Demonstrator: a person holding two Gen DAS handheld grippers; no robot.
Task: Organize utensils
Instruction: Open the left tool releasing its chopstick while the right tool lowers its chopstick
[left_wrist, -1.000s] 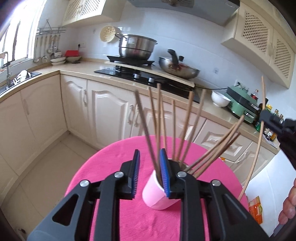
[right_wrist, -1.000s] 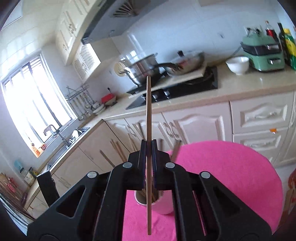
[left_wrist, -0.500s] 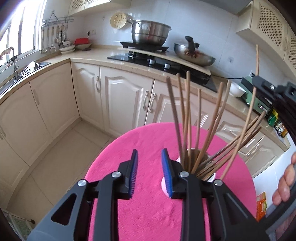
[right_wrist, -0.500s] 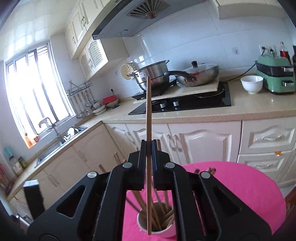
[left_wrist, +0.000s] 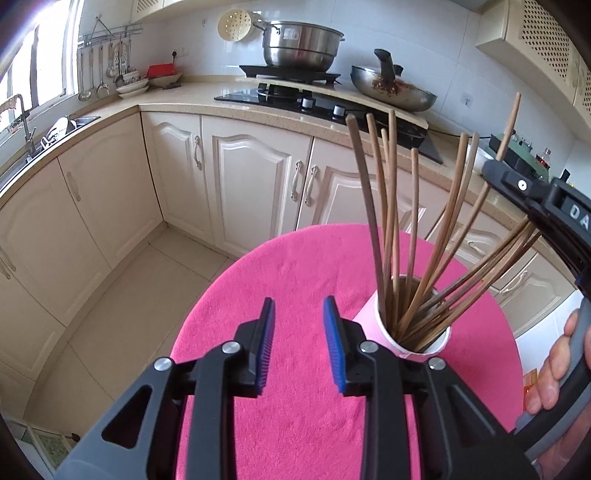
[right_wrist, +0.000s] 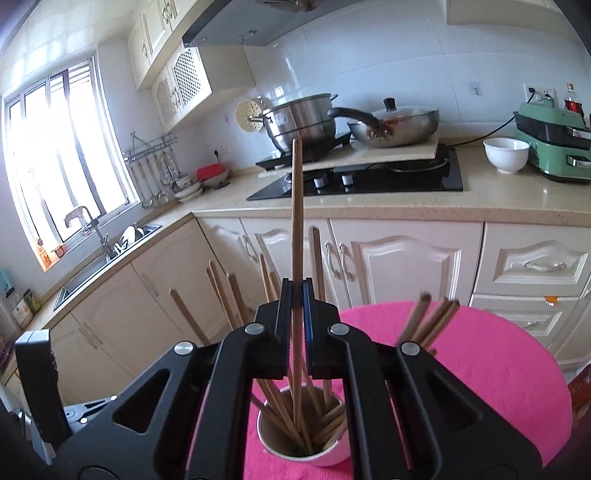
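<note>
**Right gripper lowers one more chopstick toward the cup**

Right gripper (right_wrist: 295, 325) pinches a single wooden chopstick (right_wrist: 297, 206) upright between its pads, seen on a round table under a pink cloth (left_wrist: 295, 280) in a home kitchen; its lower tip hangs inside the mouth of the pink-and-white cup (right_wrist: 332, 456), among the bundle of chopsticks (left_wrist: 391, 206) already standing there; I cannot tell whether the tip touches the bottom. My left gripper (left_wrist: 298, 347) hovers just beside the cup, jaws parted and empty, pads touching nothing; a hand (left_wrist: 561, 369) on the right handle shows at the frame's edge.

I judge the step in hand to be the delivery of this stick into the holder, with most of the sorting seemingly done; no loose utensils lie on the visible cloth. What comes next, as I read it, is a short straight descent, then a release; the crowded, fanned sticks leave little room, so a slanted entry could jostle them or tip the light cup; the left gripper is placed to steady it.
</note>
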